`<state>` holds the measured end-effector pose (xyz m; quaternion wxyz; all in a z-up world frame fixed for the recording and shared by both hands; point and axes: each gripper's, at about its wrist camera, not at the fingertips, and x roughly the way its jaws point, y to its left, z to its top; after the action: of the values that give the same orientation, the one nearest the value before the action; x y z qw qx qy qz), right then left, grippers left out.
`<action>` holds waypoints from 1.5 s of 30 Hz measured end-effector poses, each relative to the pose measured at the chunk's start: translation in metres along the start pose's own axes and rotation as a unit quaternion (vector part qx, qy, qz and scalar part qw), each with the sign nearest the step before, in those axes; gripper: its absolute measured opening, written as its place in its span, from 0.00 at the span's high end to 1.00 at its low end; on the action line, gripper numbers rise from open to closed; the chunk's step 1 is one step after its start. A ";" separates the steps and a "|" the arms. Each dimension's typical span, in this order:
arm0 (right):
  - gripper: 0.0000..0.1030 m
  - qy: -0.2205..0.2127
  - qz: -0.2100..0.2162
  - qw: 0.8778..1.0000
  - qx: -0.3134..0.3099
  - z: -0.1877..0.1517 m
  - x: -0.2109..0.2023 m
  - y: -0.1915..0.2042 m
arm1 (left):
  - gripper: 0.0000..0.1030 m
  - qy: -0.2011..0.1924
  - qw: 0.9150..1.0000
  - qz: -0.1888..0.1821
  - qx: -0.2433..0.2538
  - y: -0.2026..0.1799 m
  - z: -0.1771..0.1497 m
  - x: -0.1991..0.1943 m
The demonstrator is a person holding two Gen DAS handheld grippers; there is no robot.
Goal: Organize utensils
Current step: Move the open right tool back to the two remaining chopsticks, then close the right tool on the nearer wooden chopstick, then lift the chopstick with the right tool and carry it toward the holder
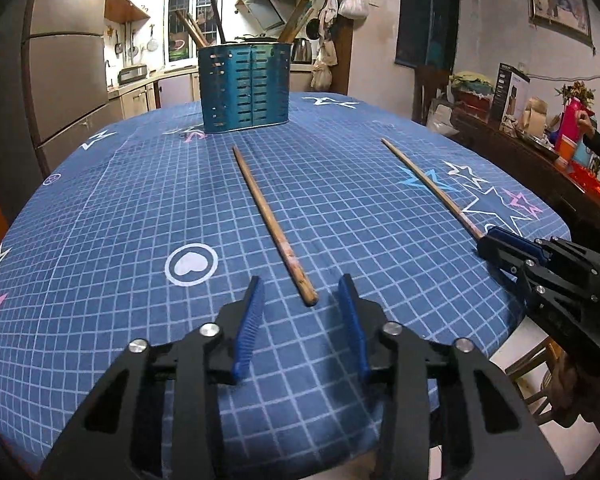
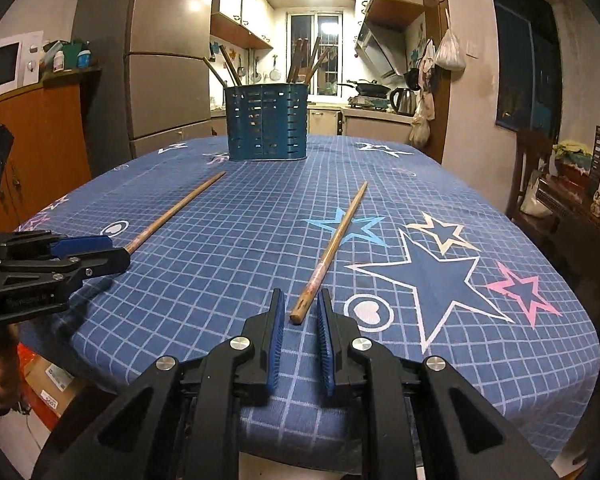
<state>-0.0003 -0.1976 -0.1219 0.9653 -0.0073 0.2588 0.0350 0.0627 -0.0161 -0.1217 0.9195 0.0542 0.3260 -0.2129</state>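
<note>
Two wooden chopsticks lie apart on the blue checked tablecloth. The left chopstick points toward a blue slotted utensil holder at the far side; its near end lies just ahead of my open left gripper. The right chopstick lies with its near end just ahead of my open right gripper, which also shows in the left wrist view. The holder contains several upright utensils. The left gripper and left chopstick show in the right wrist view.
The table's near edge is right below the grippers. A fridge stands far left, kitchen counters behind. A cluttered side table with boxes and a person's arm is at the right. A wooden chair sits by the table's right corner.
</note>
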 end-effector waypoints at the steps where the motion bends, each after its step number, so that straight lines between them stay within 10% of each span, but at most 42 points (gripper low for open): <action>1: 0.82 -0.002 -0.002 1.000 -0.002 0.000 0.000 0.000 | 0.66 -0.001 1.000 -0.001 -0.001 -0.001 0.000 0.001; 16: 0.82 -0.017 -0.020 1.000 -0.004 -0.003 -0.002 0.004 | 0.86 -0.028 0.999 0.021 0.010 -0.017 -0.004 0.004; 45: 0.93 -0.041 -0.025 0.999 -0.007 -0.004 -0.009 0.008 | 0.95 -0.043 0.998 0.039 -0.005 -0.021 -0.006 0.002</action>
<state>-0.0108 -0.1903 -0.1210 0.9756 -0.0187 0.2185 0.0129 0.0516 -0.0345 -0.1265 0.9405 0.0525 0.2849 -0.1776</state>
